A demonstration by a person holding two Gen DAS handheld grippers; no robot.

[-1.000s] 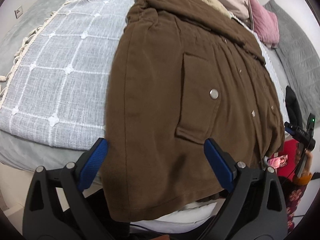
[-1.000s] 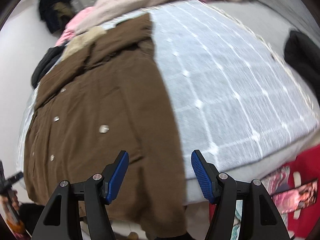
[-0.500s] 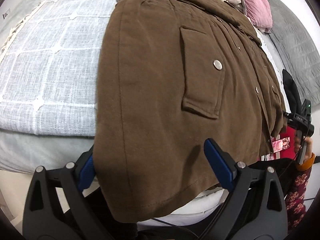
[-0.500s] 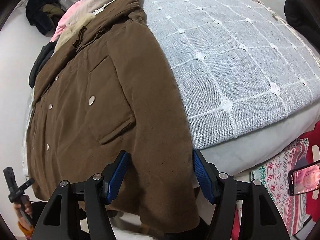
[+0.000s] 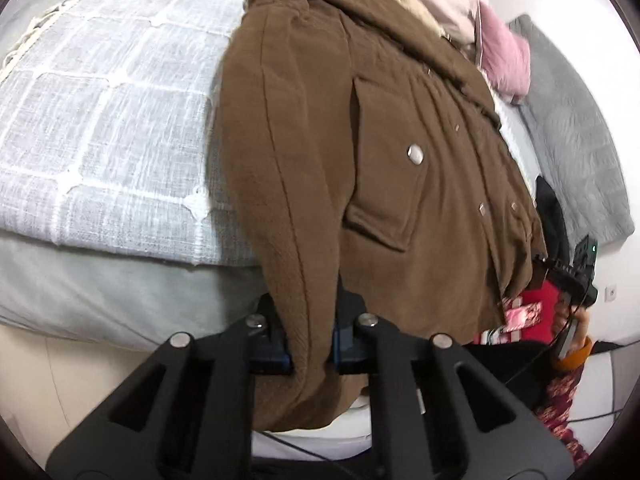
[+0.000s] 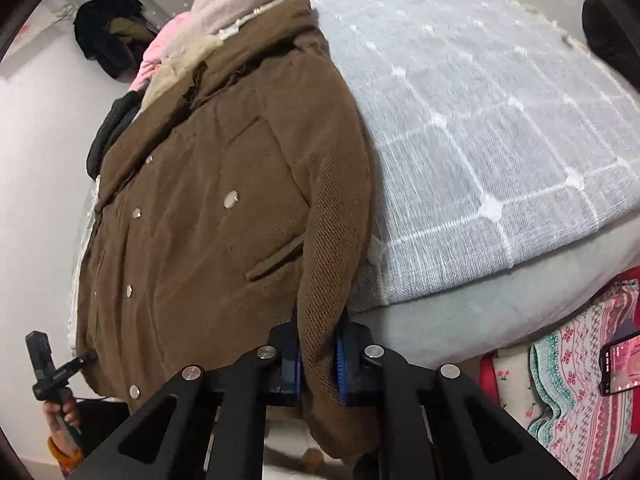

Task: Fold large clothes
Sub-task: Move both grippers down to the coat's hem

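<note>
Where both tongs (image 5: 311, 346) (image 6: 318, 364) pinch, the coat (image 5: 400, 168) hangs.

Brown coat (image 5: 400, 168) with silver snaps between the blue-padded black left gripper (image 5: 310, 346), pale grey white-gridded blanket (image 5: 108, 128) to its left, pink pillow (image 5: 506, 60) ahead right

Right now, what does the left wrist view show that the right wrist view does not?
Only the left wrist view shows the pink pillow and grey quilt. Only the right wrist view shows the dark clothes by the wall and a patterned cloth. Both show the brown coat on the checked blanket, its hem clamped in a gripper: left, right.
</note>
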